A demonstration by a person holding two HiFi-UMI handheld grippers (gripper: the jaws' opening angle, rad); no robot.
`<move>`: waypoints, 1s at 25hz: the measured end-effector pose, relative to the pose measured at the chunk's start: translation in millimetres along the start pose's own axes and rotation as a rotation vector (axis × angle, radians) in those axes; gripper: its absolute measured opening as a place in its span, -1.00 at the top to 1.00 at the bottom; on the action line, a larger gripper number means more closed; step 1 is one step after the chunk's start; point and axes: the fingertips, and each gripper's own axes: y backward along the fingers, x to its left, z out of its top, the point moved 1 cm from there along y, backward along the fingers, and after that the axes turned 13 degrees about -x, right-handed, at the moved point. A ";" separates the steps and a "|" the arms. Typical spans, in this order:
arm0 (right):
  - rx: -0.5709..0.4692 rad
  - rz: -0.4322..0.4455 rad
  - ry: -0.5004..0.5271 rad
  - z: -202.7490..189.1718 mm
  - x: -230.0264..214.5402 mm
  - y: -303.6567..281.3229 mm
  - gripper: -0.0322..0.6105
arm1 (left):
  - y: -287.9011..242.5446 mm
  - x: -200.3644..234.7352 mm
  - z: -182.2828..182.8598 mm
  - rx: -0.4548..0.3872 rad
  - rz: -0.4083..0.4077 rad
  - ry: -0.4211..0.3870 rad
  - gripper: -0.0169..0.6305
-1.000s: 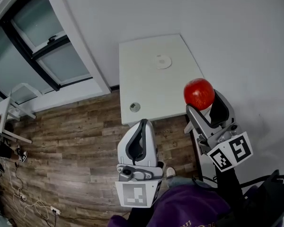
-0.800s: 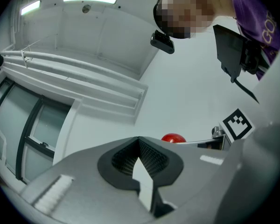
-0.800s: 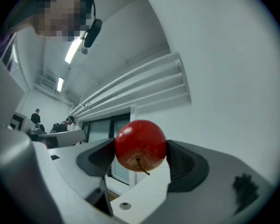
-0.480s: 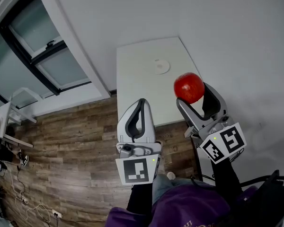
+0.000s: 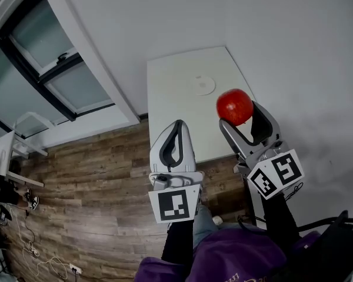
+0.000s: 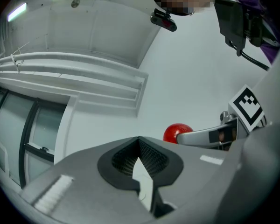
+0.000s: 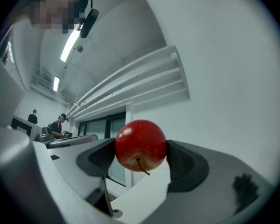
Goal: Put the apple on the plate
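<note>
1. Squarely between the two fingers of the right gripper [image 5: 239, 114] a red apple [image 5: 234, 106] is held, raised in the air and touching no surface.
2. Seen in the right gripper view, the apple [image 7: 140, 145] is pressed on its left and right sides by the dark pads [image 7: 100, 158] at the finger ends. Its stem is pointed down toward the camera, and most of the fruit is left showing above the pads.
3. The right gripper [image 7: 141, 149] is thus clenched on the apple, which sits at the fingertips and not deep in the throat.
4. From the head view, the apple is seen over the near right part of the white counter [image 5: 170, 98]. The small white plate [image 5: 203, 85] lies farther back on that counter, apart from the fruit.
5. The left gripper [image 5: 176, 128] is held to the left of the right one, over the near edge of the counter and the wooden floor [image 5: 88, 175].
6. In the left gripper view, the fingers of the left gripper [image 6: 139, 146] are closed tip to tip, and nothing is clamped between them.
7. Beyond them, to the right, the apple [image 6: 177, 133] is seen at the end of the right gripper's grey finger [image 6: 205, 136].
8. A marker cube is carried on each gripper, one on the left [image 5: 175, 204] and one on the right [image 5: 275, 174].
9. A dark-framed window [image 5: 53, 69] is set in the wall to the left of the counter.
</note>
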 end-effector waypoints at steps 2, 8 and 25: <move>0.002 -0.014 0.004 2.1 1.8 -8.8 -0.16 | -6.0 6.4 1.9 0.003 -0.012 0.013 0.93; 0.009 -0.055 0.017 -2.5 -0.8 -40.3 -0.16 | -32.2 26.4 -3.9 0.004 -0.055 0.037 0.93; 0.072 -0.145 0.035 -85.0 -52.7 -145.4 -0.16 | -131.9 89.1 -97.0 0.053 -0.136 0.103 0.93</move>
